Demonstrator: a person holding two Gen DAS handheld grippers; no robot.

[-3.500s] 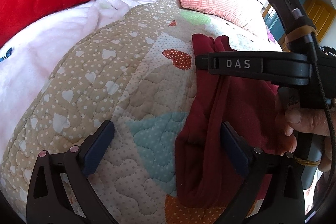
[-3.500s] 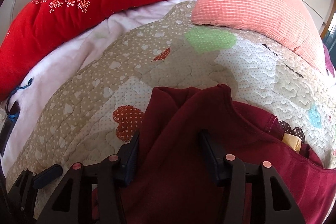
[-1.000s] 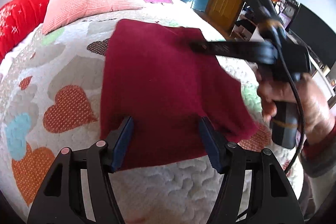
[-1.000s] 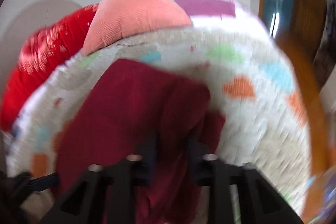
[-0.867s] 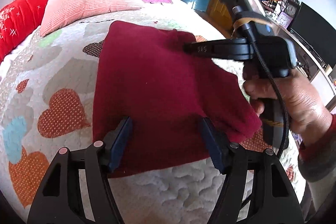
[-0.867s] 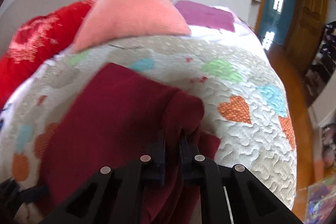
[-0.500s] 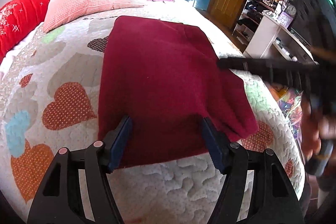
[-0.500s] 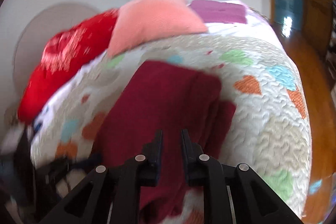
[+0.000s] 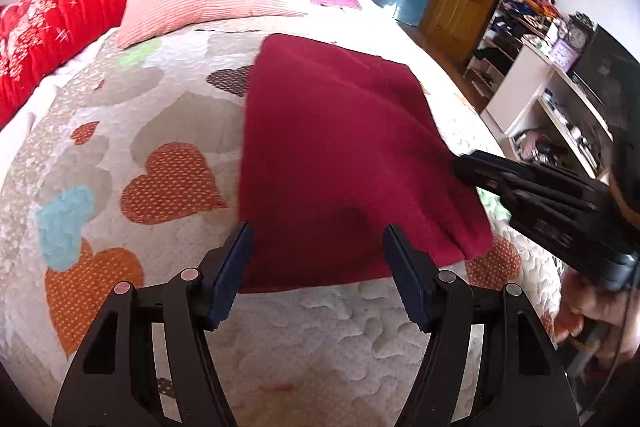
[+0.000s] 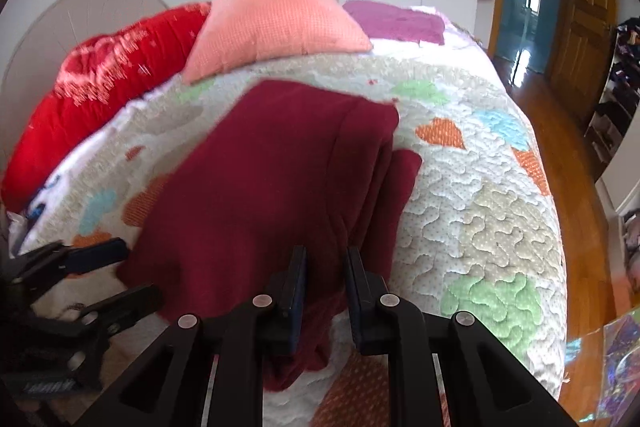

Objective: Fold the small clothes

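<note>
The right gripper has its fingers nearly together, pinching a bunched edge of the dark red folded knit garment at its near right corner. The left gripper holds its fingers wide apart, bracketing the garment's near edge without gripping it. The garment lies flat on the bed's white quilted cover with coloured hearts. Beyond it lie a pink waffle-textured pillow and a red floral quilt.
</note>
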